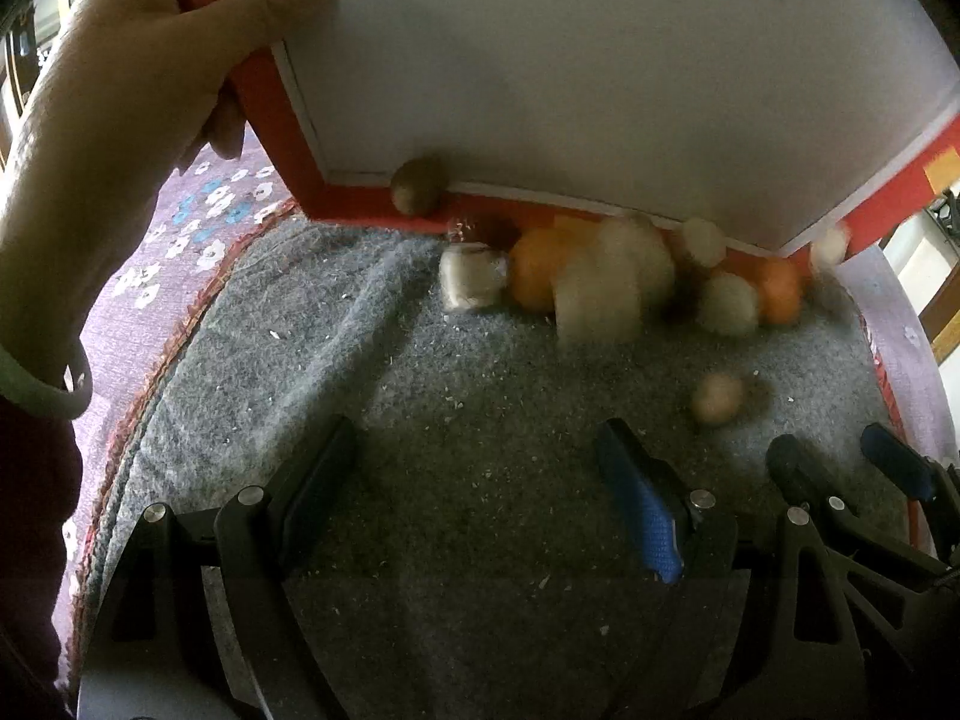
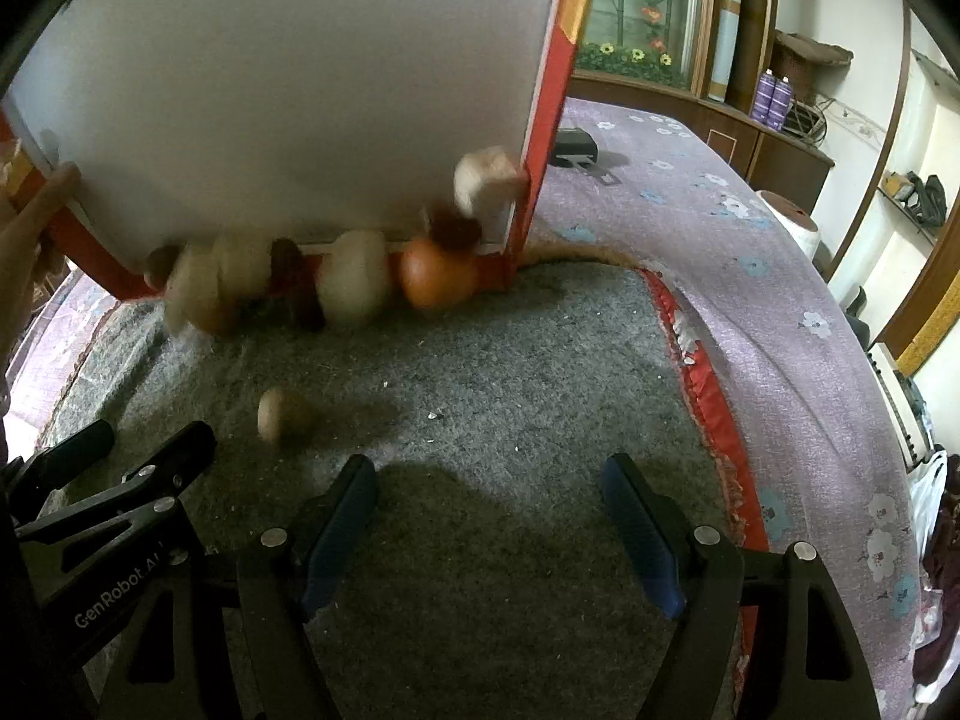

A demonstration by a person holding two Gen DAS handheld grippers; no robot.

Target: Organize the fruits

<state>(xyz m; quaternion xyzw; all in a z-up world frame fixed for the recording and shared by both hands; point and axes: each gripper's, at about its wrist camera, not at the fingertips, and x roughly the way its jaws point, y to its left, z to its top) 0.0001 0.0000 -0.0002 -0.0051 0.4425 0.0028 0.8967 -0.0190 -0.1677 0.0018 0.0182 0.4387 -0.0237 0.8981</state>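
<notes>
A bare hand (image 1: 120, 78) tilts a red-rimmed white box (image 1: 600, 60) over the grey felt mat (image 1: 480, 450), and blurred fruits spill from its lower edge. Oranges (image 1: 537, 270) (image 2: 435, 273), pale foam-netted fruits (image 1: 606, 288) (image 2: 354, 276) and a brown kiwi (image 1: 418, 186) are among them. One small tan fruit (image 1: 717, 399) (image 2: 282, 414) lies alone on the mat. My left gripper (image 1: 480, 462) is open and empty near the mat's front. My right gripper (image 2: 489, 498) is open and empty beside it, and shows in the left wrist view (image 1: 840, 462).
The mat lies on a purple flowered cloth (image 2: 750, 276) with a red fringe edge (image 2: 708, 396). A black object (image 2: 573, 147) sits on the cloth behind the box. Wooden cabinets (image 2: 720, 60) stand at the back.
</notes>
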